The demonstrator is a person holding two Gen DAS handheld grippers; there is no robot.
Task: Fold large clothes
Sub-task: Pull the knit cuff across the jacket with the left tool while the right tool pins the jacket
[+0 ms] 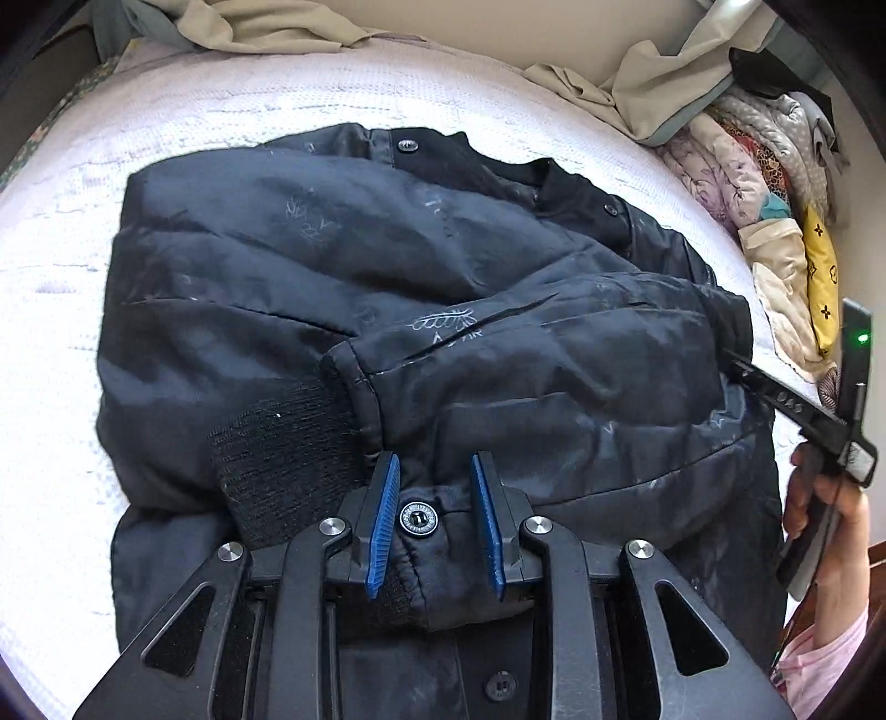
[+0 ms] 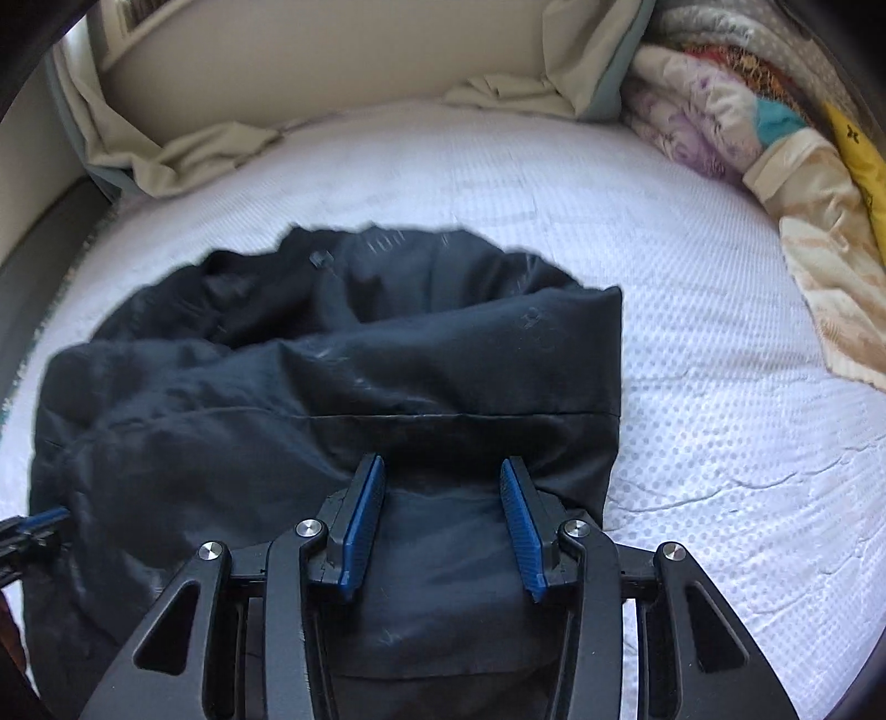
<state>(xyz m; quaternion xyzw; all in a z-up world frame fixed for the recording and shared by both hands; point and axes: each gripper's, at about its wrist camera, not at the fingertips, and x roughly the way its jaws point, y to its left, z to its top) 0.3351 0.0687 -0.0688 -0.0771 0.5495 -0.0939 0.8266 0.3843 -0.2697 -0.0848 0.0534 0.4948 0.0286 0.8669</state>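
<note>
A dark navy padded jacket [image 1: 387, 288] with black ribbed cuffs and snap buttons lies partly folded on the white bed [image 1: 277, 94], sleeves laid across its body. My left gripper [image 1: 434, 465] is open, its blue pads on either side of the hem fabric around a metal snap button [image 1: 416, 519]. In the right wrist view the jacket [image 2: 332, 387] fills the lower left. My right gripper [image 2: 443, 471] is open with a fold of the jacket's hem between its pads. The right gripper also shows at the right edge of the left wrist view [image 1: 736, 360], touching the jacket's side.
Beige sheets [image 1: 260, 22] are bunched along the far wall. A pile of patterned quilts and a yellow cushion [image 1: 819, 271] lies at the bed's right side, also seen in the right wrist view [image 2: 775, 144]. White mattress [image 2: 692, 387] spreads to the right of the jacket.
</note>
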